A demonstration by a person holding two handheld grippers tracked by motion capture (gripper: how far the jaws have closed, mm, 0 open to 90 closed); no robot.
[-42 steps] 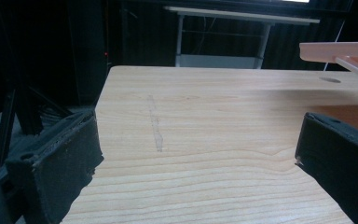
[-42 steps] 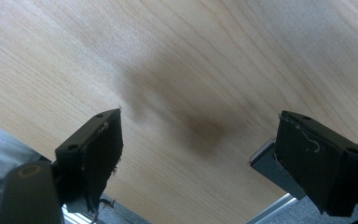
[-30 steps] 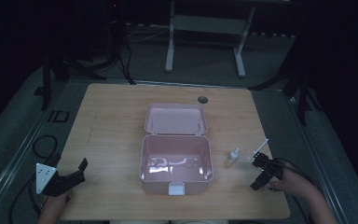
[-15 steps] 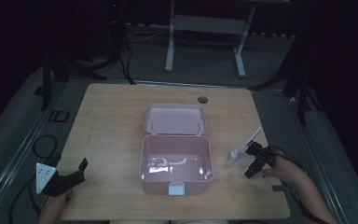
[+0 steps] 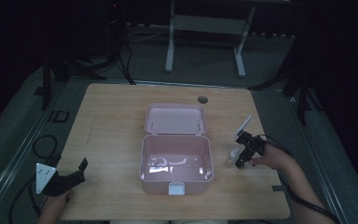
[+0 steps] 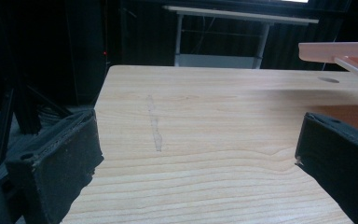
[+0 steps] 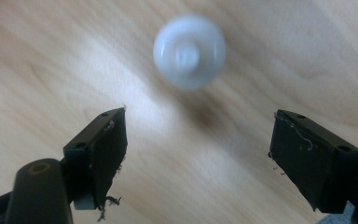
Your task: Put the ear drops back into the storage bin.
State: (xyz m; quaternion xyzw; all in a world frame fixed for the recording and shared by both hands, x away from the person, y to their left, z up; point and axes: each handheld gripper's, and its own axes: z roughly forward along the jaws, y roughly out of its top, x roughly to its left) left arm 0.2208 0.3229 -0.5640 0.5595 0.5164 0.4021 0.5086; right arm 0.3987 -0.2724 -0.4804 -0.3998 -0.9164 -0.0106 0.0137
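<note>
A small white plastic bottle (image 5: 233, 156) stands on the light wooden table (image 5: 112, 121), just right of the open pink plastic box (image 5: 177, 161). The right gripper (image 5: 243, 150) hovers over it, jaws wide. The left gripper (image 5: 72, 173) rests at the near left, jaws wide, holding nothing.

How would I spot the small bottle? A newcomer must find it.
Start at the open pink box mid-table. Just off its right wall stands a small white bottle, under the open right gripper. It is the sole loose item there, white-capped and round from above.

Small white bottle (image 7: 189, 50): blurred at 12 o'clock. Pink box (image 6: 340, 52): lid cut off at 3 o'clock; contents indistinct.
</note>
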